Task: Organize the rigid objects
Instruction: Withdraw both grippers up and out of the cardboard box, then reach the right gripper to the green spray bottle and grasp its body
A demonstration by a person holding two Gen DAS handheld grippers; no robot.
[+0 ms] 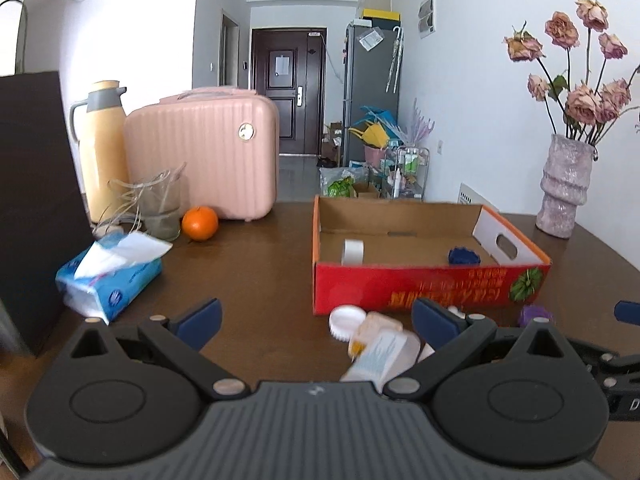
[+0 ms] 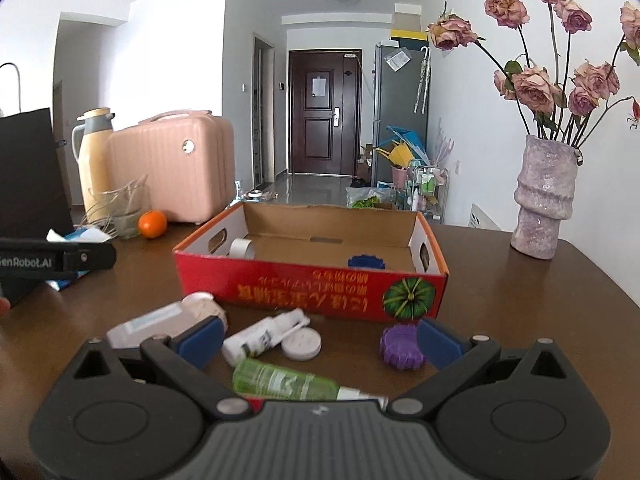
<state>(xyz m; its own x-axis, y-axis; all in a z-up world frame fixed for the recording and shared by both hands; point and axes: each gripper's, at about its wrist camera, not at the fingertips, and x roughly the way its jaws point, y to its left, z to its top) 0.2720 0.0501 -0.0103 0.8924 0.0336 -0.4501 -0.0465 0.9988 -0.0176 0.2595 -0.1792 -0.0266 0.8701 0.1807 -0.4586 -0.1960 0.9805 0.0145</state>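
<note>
**Grippers poised over the clutter, box waiting**

Bottles and caps lie scattered on the table just in front of the red cardboard box [image 2: 312, 284], and we hover both tools above them, empty. Our right gripper [image 2: 320, 340] has its jaws spread wide; lower centre of its view, the green tube [image 2: 284, 382] lies closest, long axis running left to right across the gap, with the white spray bottle [image 2: 266, 336], round white lid [image 2: 301, 344] and purple ribbed cap [image 2: 402, 346] just beyond. Our left gripper [image 1: 316, 322], also spread apart, looks at a white-capped bottle [image 1: 376, 344] lower right. We judge the right nearer the tube; it would need turning to straddle it.
</note>
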